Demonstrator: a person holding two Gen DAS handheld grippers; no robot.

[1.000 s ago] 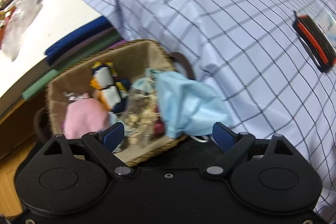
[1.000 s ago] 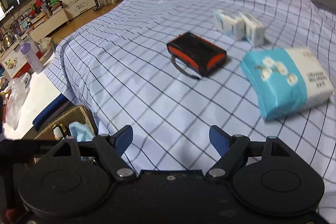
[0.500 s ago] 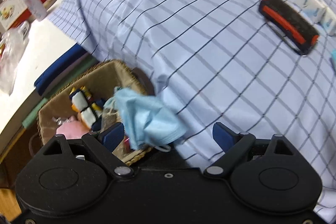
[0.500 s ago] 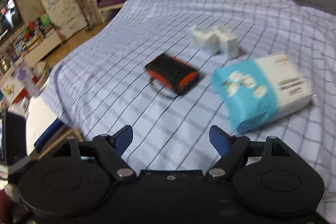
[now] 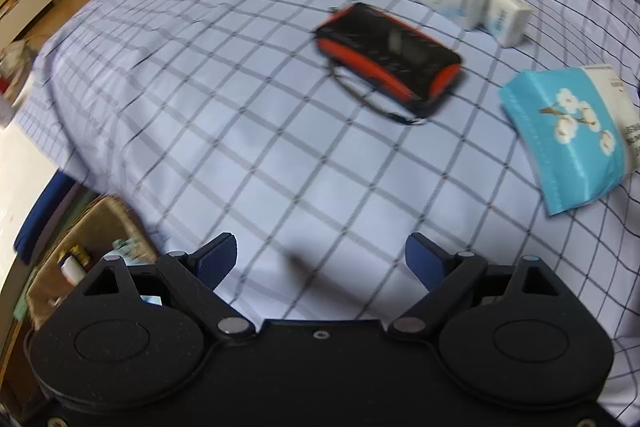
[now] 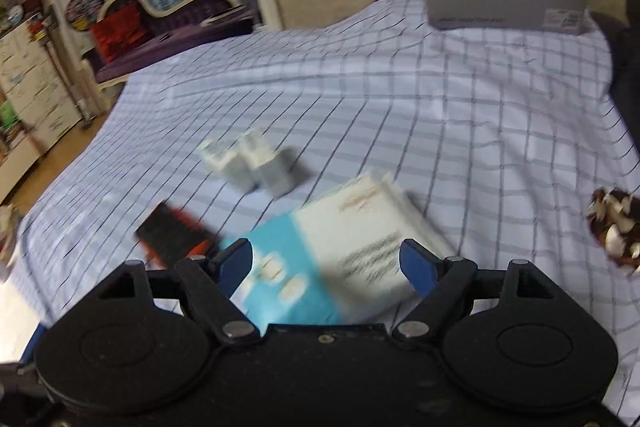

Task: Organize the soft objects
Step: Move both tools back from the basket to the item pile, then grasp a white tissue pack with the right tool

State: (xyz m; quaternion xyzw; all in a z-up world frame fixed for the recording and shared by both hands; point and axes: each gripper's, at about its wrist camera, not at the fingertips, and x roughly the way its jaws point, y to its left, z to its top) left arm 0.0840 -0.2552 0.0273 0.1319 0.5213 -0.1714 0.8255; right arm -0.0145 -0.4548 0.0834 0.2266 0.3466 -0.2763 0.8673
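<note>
Now both grippers have swung off the basket [image 5: 86, 227] at 8 o'clock: left gripper [image 5: 320, 261] and right gripper [image 6: 326, 265] both apart, empty. Tissue pack [image 6: 340, 259] sits under the right one, likely next pick.

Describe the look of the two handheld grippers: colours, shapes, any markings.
Both match. The left gripper and right gripper each have a matte black body with two round disc housings, black angled link arms joined by silver pivot pins, triangular cut-outs, and dark blue ribbed finger pads. No cables, lettering, hands or sleeves show.
</note>
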